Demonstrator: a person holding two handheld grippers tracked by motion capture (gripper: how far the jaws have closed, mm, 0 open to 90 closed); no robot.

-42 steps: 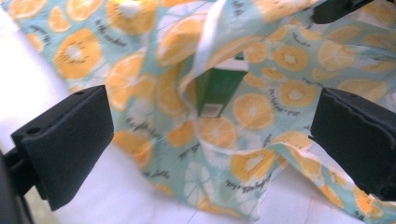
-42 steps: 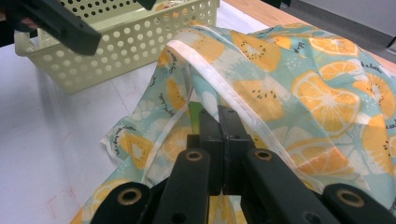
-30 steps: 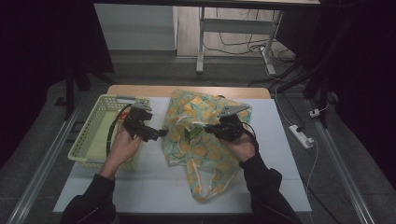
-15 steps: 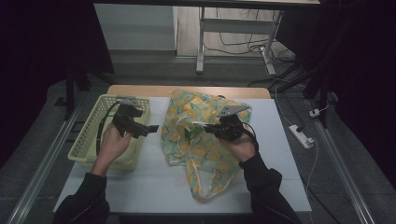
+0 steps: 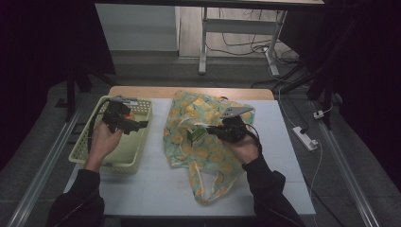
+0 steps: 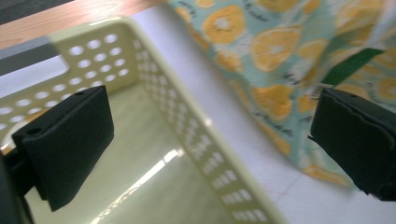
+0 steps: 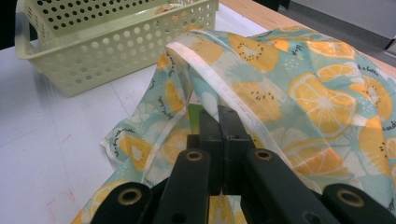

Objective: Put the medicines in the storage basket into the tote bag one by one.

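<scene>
From the high view, a thin fabric bag printed with orange slices on a pale teal ground (image 5: 203, 142) lay spread on the white table top (image 5: 156, 184), its handles trailing toward the person. The right gripper (image 5: 212, 131) sat over the middle of the bag, its jaws together on the cloth beside a small green box (image 5: 195, 135) at the bag's mouth. The left gripper (image 5: 139, 125) hung over the pale yellow-green perforated plastic basket (image 5: 84, 161), which stood just left of the bag on the table.

In the left gripper view, the two black jaws stood wide apart with nothing between them. Below them were the basket's bare floor and holed wall (image 6: 205, 135), with a strip of white table beside it, then the bag's edge (image 6: 261, 60) at the upper right, where a bit of green showed through the fabric.

In the right gripper view, the jaws were pressed together, clamped on the white-piped rim of the bag (image 7: 233, 102). A sliver of the green box (image 7: 195, 115) showed just behind the jaws. The basket (image 7: 116, 42) stood beyond, near the bag.
</scene>
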